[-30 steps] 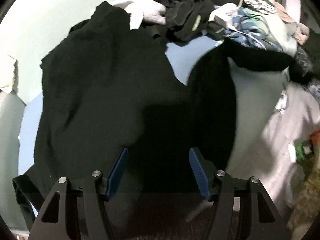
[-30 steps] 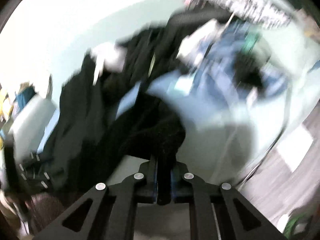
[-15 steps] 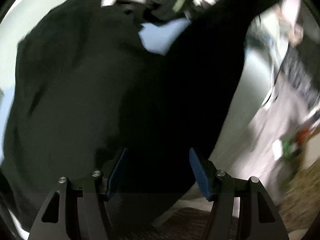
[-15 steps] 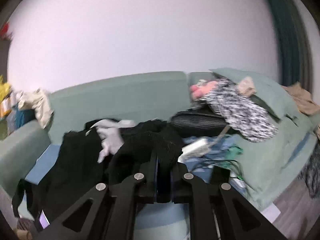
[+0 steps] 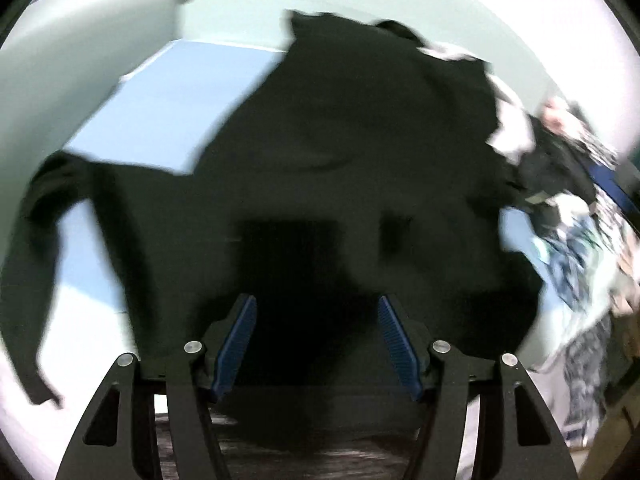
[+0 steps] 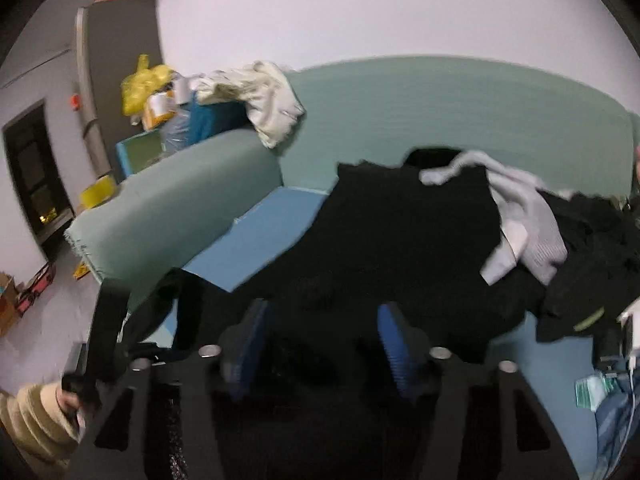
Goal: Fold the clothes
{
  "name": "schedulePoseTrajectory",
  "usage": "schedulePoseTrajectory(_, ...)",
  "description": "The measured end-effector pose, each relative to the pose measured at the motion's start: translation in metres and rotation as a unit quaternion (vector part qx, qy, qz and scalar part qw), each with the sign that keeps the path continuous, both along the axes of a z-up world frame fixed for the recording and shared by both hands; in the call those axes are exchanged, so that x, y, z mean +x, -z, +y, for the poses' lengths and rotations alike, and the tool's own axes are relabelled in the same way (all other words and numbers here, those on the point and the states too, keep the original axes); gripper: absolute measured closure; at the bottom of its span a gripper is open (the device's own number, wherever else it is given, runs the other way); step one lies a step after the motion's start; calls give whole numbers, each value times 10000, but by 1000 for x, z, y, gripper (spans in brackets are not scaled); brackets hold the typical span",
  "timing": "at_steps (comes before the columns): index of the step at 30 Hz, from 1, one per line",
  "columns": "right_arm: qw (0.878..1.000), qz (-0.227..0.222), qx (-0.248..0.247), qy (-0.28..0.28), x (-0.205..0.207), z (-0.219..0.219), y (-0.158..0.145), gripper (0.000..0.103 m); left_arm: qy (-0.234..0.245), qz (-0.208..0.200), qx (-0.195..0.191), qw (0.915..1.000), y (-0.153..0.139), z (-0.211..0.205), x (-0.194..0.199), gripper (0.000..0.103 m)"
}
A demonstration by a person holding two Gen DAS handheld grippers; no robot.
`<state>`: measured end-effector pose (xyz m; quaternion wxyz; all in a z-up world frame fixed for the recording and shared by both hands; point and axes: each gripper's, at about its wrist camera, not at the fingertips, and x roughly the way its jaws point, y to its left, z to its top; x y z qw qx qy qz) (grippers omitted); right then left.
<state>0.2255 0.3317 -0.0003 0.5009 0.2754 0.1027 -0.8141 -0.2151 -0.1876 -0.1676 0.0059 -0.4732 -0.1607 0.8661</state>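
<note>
A green sofa point(image 6: 460, 112) with a blue seat cover point(image 5: 168, 112) fills both views. A black garment point(image 5: 352, 152) lies spread across the seat, its sleeve point(image 5: 36, 264) trailing toward eight o'clock. A grey-white garment point(image 6: 524, 216) rests on its edge at three o'clock. The left tool point(image 5: 316, 340) stands open above the black cloth, gripping nothing. The right tool point(image 6: 320, 344) is opening, its pads point(image 6: 390, 340) clear of the cloth.

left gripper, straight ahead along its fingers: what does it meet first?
Most likely the black garment. It fills the view straight ahead of the left gripper, whose open jaws have nothing between the pads. Depth is unclear in the blur, but nothing shows nearer along that line.
</note>
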Motion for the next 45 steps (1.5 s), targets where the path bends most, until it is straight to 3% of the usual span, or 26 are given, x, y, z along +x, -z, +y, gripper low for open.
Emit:
schedulePoseTrajectory(3,9987,199,161,438,-8,32,7,27,-113,-163,73,9998,3,-13,-5,39)
schedulePoseTrajectory(7,9876,88,709,1398,-35,87,41,27,167,-214,90,9996,8,4,-24,39)
schedulePoseTrajectory(10,9743,-311,1167,1902,-55,128,81,27,517,-281,35,9983,14,33,-45,39)
schedulePoseTrajectory(13,9647,-628,1514,2061,-60,154,114,27,710,-404,-63,9966,23,55,-69,39)
schedulePoseTrajectory(16,9583,-700,1816,2091,-59,161,137,27,611,-575,104,9964,40,60,-93,52)
schedulePoseTrajectory(19,9620,-918,1695,1933,-59,159,150,28,678,-846,98,9941,58,71,-102,60)
schedulePoseTrajectory(21,9641,-1012,1589,1873,-61,155,157,29,677,-732,-313,9945,60,82,-97,72)
schedulePoseTrajectory(23,9651,-1050,1533,1847,-69,148,161,29,679,-593,-309,9954,59,86,-91,95)
schedulePoseTrajectory(25,9655,-1103,1431,1872,-76,145,161,29,564,-452,-128,9973,55,81,-86,98)
schedulePoseTrajectory(31,9650,-1297,1282,1886,-86,141,165,29,-115,406,629,9971,-1,19,-78,99)
schedulePoseTrajectory(34,9682,-1356,1173,1746,-77,137,164,29,-724,968,725,9900,-42,-32,-70,99)
schedulePoseTrajectory(37,9726,-1387,1113,1498,-66,124,164,29,-1210,1165,651,9836,-61,-76,-58,99)
schedulePoseTrajectory(40,9766,-1340,1185,1196,-53,104,165,29,-1577,1084,313,9810,-58,-112,-50,99)
schedulePoseTrajectory(45,9820,-1064,1405,674,-29,69,166,29,-1987,517,54,9787,-27,-143,-30,99)
